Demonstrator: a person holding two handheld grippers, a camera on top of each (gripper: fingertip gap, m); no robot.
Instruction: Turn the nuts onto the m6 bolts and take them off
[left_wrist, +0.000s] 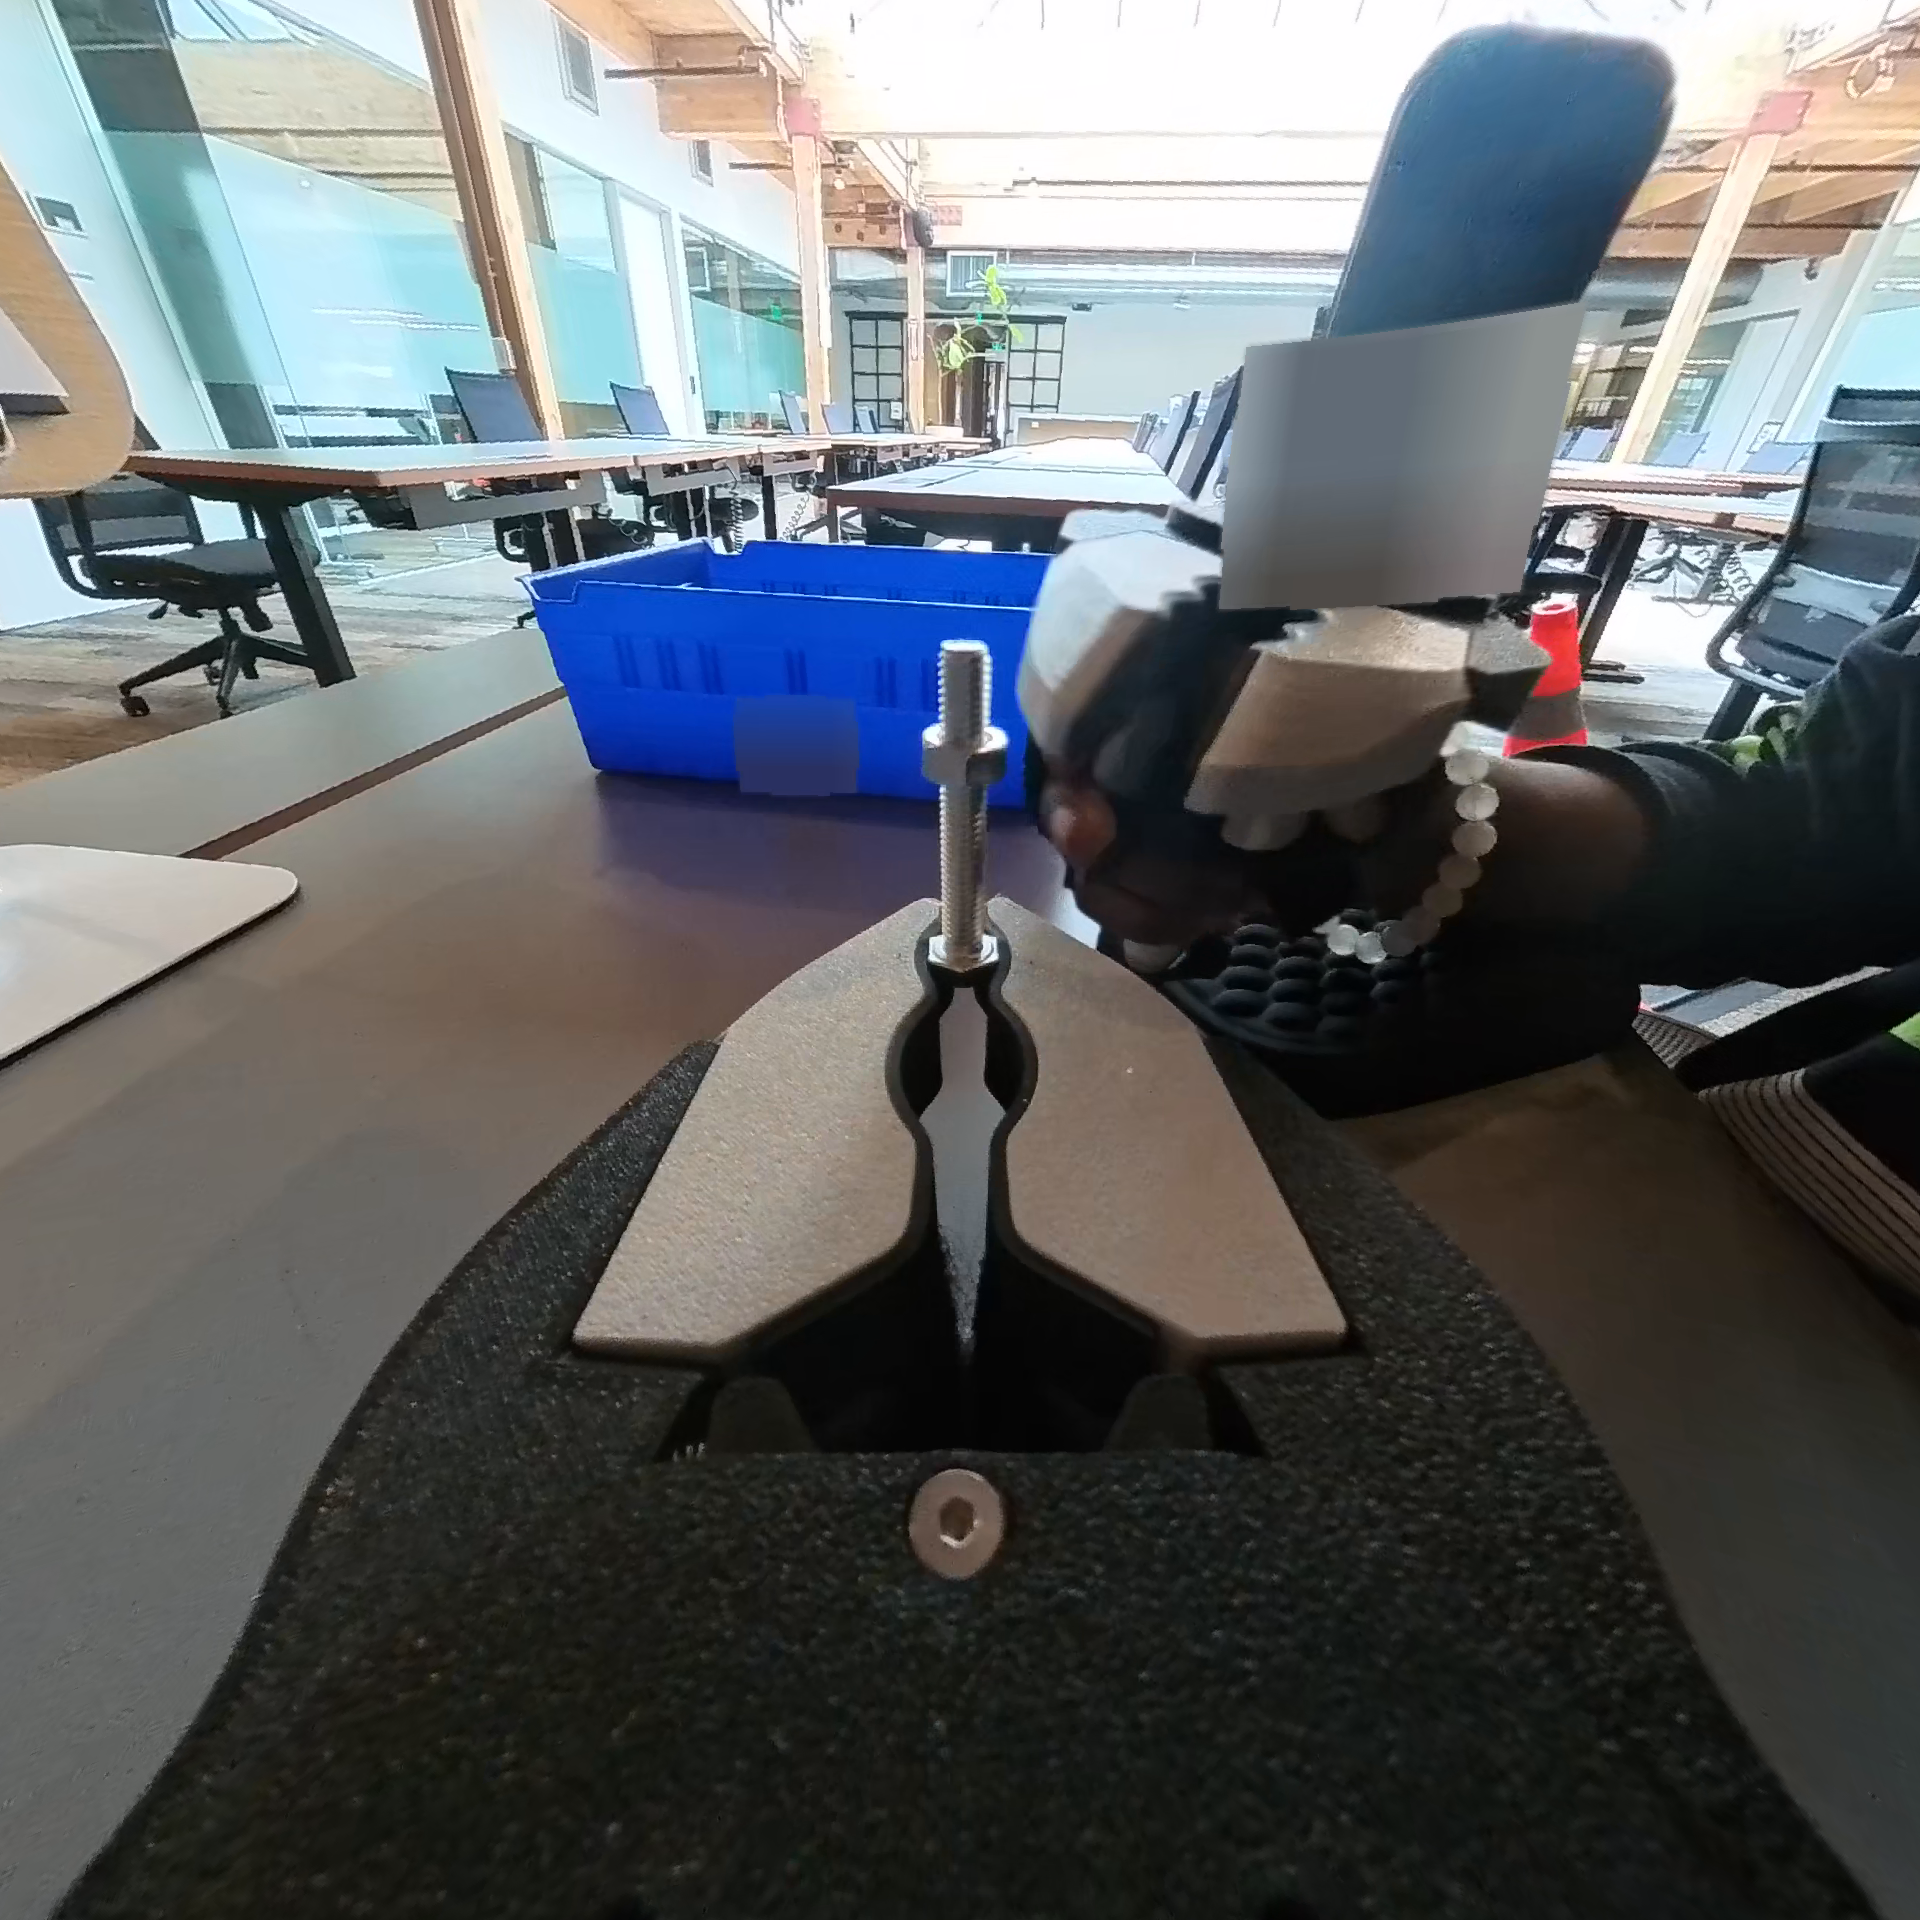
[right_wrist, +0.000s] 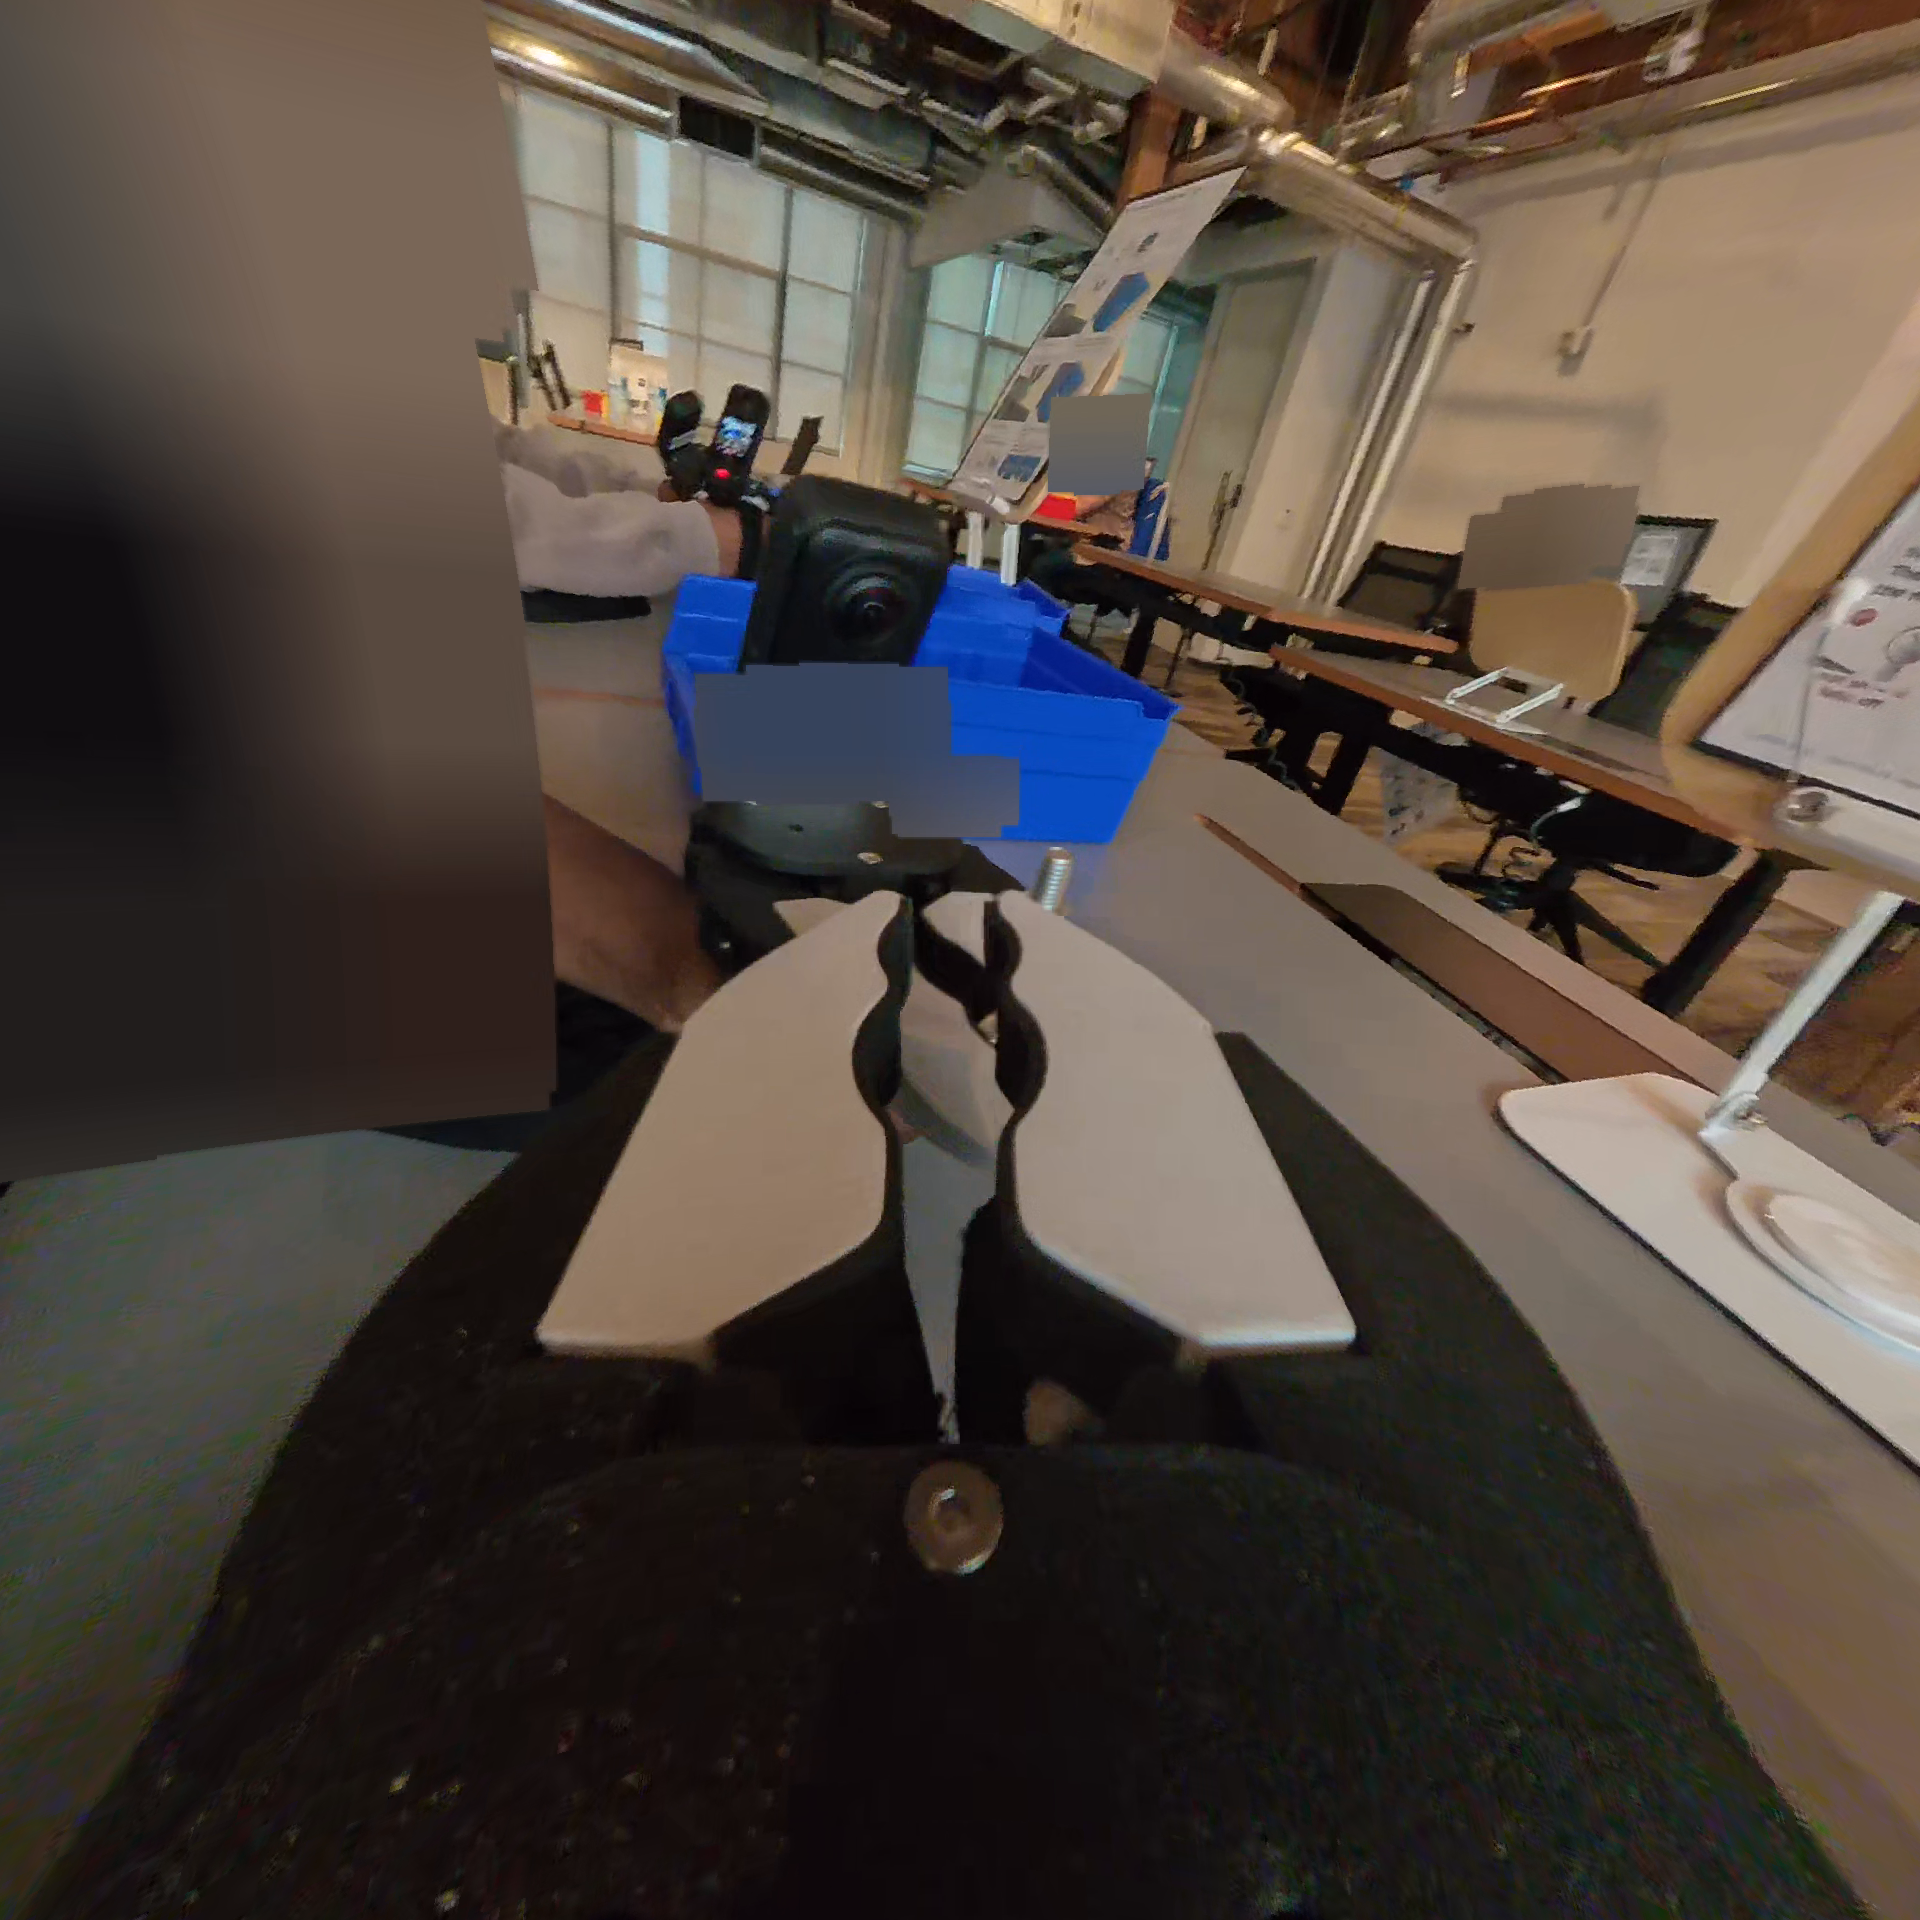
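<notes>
My left gripper (left_wrist: 961, 935) is shut on the hex head of a silver bolt (left_wrist: 961, 831) and holds it upright above the dark table (left_wrist: 416, 987). A silver nut (left_wrist: 964, 756) sits on the thread, a short way below the bolt's top. My right gripper (right_wrist: 951, 914) is open with nothing between its fingers. In the left wrist view its grey body (left_wrist: 1299, 707), held by a hand, is just right of the nut and apart from it. In the right wrist view the bolt's tip (right_wrist: 1057, 878) shows just past the right fingertip, in front of the left gripper's black body (right_wrist: 821, 862).
A blue bin (left_wrist: 790, 634) stands on the table behind the bolt; it also shows in the right wrist view (right_wrist: 1060, 727). A black dimpled mat (left_wrist: 1309, 987) lies under the hand. A white base plate (left_wrist: 125, 925) is at the left and an orange cone (left_wrist: 1553, 675) at the far right. The grippers' ends are close to 6 cm from one another.
</notes>
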